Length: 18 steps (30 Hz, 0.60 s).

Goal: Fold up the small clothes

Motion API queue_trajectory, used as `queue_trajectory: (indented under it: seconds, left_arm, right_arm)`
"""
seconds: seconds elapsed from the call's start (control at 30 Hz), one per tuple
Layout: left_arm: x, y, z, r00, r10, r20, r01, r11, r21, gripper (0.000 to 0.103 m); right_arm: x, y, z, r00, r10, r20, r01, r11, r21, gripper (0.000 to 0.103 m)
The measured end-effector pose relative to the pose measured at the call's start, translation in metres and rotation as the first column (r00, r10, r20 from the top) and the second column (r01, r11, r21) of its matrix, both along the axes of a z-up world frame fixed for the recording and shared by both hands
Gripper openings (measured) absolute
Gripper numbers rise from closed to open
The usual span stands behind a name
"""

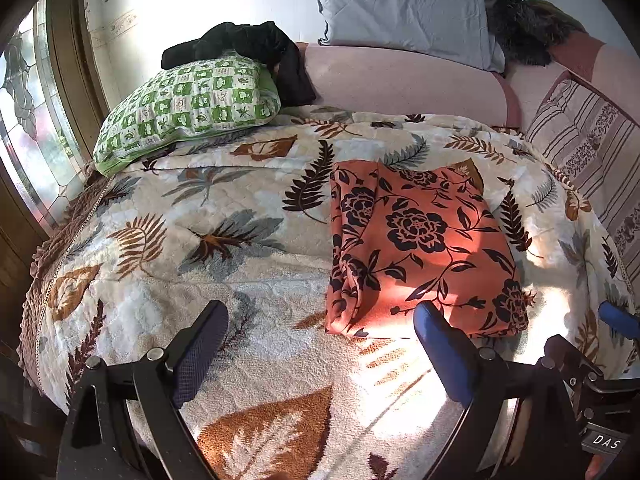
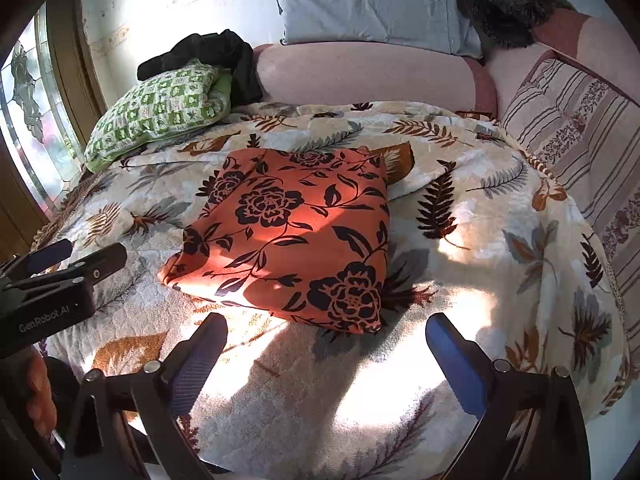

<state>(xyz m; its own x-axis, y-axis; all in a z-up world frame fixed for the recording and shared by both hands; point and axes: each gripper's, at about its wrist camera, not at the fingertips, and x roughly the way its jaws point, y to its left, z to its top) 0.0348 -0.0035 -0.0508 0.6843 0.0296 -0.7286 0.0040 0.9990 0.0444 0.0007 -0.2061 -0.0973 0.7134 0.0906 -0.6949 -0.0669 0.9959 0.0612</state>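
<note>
Bed covered by a cream leaf-print blanket (image 2: 500, 184), strong sun patches across the near part. Orange floral cloth (image 2: 296, 236) lies folded in a rough rectangle mid-blanket, flat, nothing touching it. Left gripper (image 1: 320, 344) spread wide, nothing between the fingers, hanging over the blanket just short of the cloth's near edge. Right gripper (image 2: 326, 356) likewise wide and empty, near the cloth's near corner. Behind: green checked pillow (image 1: 188, 108) with a black garment (image 1: 248, 48) draped on it, pink bolster (image 1: 404, 84), grey-blue pillow (image 1: 404, 12), striped cushion (image 1: 588, 148) at right. Stained-glass window (image 1: 24, 112) on the left wall.
</note>
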Motion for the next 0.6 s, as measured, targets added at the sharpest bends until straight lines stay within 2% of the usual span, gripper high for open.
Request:
queue_trajectory:
  seconds: [0.13, 0.6]
  left_arm:
    - [0.009, -0.006, -0.001, 0.999, -0.018, -0.026, 0.018, 1.000, -0.007, 0.094]
    - [0.020, -0.012, -0.006, 0.999, -0.025, -0.035, 0.025, 1.000, -0.005, 0.094]
  right_arm:
    - [0.002, -0.003, 0.005, 1.000, -0.003, 0.013, 0.003, 1.000, -0.016, 0.101]
    - [0.024, -0.006, 0.012, 0.997, -0.067, 0.031, 0.068, 0.997, -0.036, 0.101]
